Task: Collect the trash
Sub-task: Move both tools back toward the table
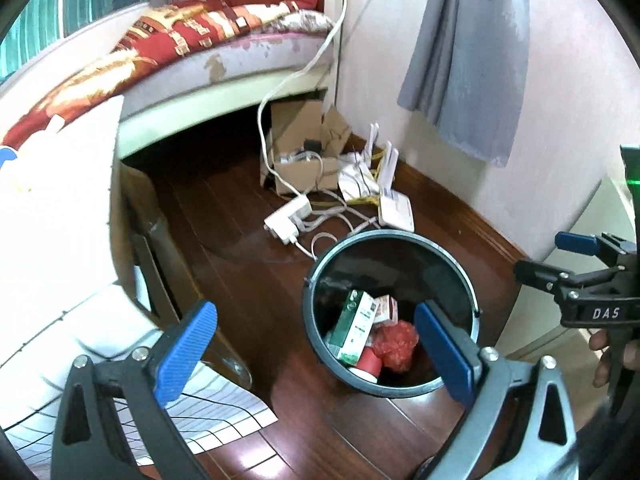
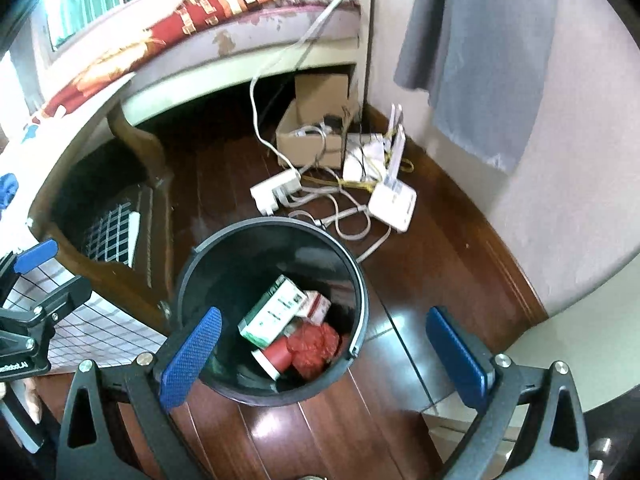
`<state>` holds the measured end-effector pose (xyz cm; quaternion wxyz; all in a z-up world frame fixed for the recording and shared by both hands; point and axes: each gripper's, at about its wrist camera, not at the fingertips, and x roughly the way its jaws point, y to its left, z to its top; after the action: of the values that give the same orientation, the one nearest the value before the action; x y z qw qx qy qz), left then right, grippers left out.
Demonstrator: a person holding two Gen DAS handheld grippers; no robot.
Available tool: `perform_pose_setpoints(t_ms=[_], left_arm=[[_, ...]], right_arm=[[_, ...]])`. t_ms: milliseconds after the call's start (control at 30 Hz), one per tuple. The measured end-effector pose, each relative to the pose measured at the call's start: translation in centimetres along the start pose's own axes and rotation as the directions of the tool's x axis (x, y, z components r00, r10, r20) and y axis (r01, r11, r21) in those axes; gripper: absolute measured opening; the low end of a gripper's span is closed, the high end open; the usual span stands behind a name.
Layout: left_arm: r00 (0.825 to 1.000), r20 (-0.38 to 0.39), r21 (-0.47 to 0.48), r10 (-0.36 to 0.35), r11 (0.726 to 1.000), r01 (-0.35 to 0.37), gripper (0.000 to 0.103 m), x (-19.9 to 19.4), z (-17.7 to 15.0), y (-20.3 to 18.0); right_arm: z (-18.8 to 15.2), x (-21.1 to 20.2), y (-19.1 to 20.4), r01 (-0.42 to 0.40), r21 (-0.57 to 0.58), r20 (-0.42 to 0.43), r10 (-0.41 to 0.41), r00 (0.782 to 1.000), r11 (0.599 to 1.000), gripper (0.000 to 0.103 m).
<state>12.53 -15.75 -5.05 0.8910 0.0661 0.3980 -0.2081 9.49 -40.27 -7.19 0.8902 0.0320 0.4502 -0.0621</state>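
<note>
A dark round trash bin [image 1: 320, 280] [image 2: 192, 268] stands on the wooden floor. Inside lie a green-and-white carton [image 1: 354, 326] [image 2: 272, 312], a small red-and-white box [image 1: 386, 308] [image 2: 318, 306], a crumpled red wrapper [image 1: 396, 344] [image 2: 312, 344] and a red cup [image 1: 368, 364] [image 2: 276, 356]. My left gripper [image 1: 316, 356] is open and empty, above the bin's near left side. My right gripper [image 2: 324, 356] is open and empty, above the bin's near right side. The right gripper also shows in the left wrist view [image 1: 560, 264], and the left gripper shows in the right wrist view [image 2: 40, 276].
A bed with a red patterned blanket [image 1: 180, 36] [image 2: 208, 4] stands behind. A cardboard box [image 1: 304, 152] [image 2: 316, 132], a power strip [image 1: 288, 216] [image 2: 276, 190], a white router [image 1: 394, 208] [image 2: 392, 200] and cables lie by the wall. A grey cloth [image 1: 472, 52] [image 2: 480, 52] hangs on the right.
</note>
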Motion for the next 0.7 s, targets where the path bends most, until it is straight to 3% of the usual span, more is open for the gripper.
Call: perform_pose_setpoints(t_ms=[367, 700], left_arm=[[0.992, 0.104, -0.062, 0.071, 0.996, -0.065, 0.100, -5.5, 0.8, 3.8], [0.964, 0.157, -0.180, 0.217, 0.966, -0.188, 0.100, -10.2, -0.5, 10.5]], right_arm=[[2.2, -2.5, 5.1, -0.059, -0.077, 0.090, 0.065, 0.994, 0.995, 0.103], [4.5, -3.7, 12.9, -0.147, -0.194, 0.162, 0.179, 0.970, 0.970, 0.103]])
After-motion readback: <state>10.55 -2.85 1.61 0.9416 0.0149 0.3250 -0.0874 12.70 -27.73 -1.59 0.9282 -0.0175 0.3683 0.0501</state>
